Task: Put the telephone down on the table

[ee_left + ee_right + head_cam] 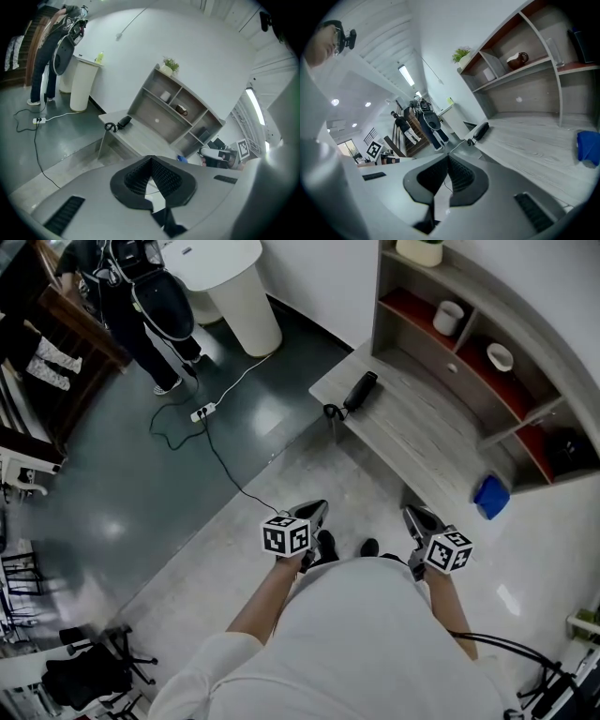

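The telephone (360, 391) lies on the tabletop (417, 432) near its left end, with the shelf (427, 338) behind it. A small object (491, 496) sits at the tabletop's right end. A cup (449, 317) and a bowl (500, 356) stand in the shelf.

Grey wooden table (422, 442), black telephone (360, 391) at one end, blue item (491, 496), perhaps cloth, at other

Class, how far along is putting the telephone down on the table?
Looks done: the telephone lies on the table, untouched. In hand: nothing; the left tongs and right tongs are shut and empty, well short of the table. Left: nothing that shows.
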